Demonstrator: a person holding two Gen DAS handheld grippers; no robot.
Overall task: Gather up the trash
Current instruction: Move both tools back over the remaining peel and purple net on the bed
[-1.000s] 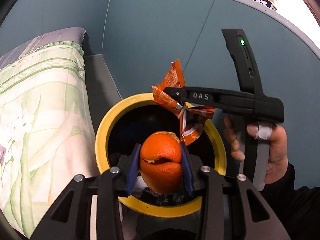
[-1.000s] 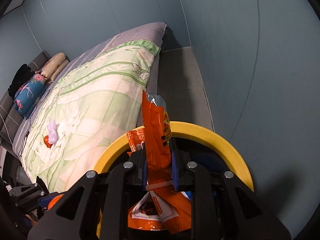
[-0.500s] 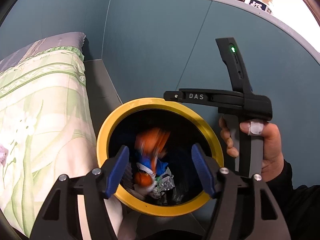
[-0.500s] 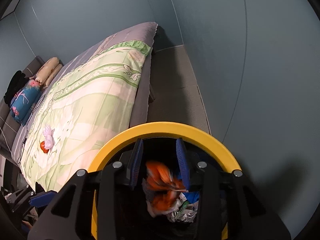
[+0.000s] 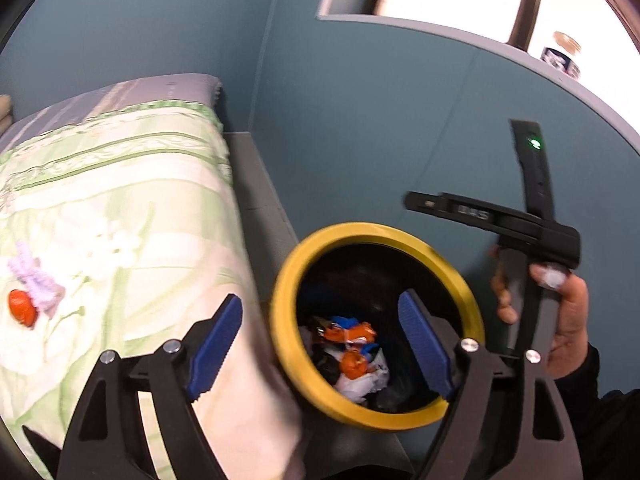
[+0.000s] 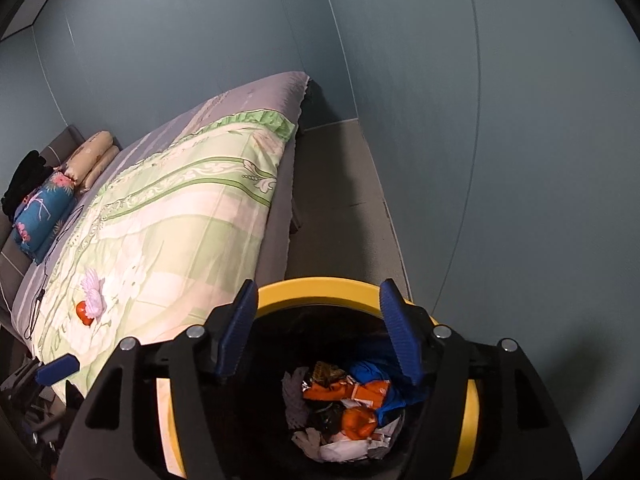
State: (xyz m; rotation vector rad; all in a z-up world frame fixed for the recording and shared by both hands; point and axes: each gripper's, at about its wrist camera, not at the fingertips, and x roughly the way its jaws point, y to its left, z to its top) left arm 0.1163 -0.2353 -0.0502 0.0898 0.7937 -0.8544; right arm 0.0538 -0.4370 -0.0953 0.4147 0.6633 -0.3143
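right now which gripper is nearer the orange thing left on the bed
Left. The left gripper hangs at the bed's edge toward the orange thing; the right gripper is over the bin.

A bedroom in a home. A bed (image 6: 192, 216) with a green floral quilt (image 6: 172, 240) fills the view from 9 to 11 o'clock, pillows (image 6: 44, 208) stacked at its far end. Teal walls (image 6: 480, 120) close around it, and a yellow-rimmed trash bin (image 6: 320, 286) stands on grey floor (image 6: 340, 200) at 6 o'clock.
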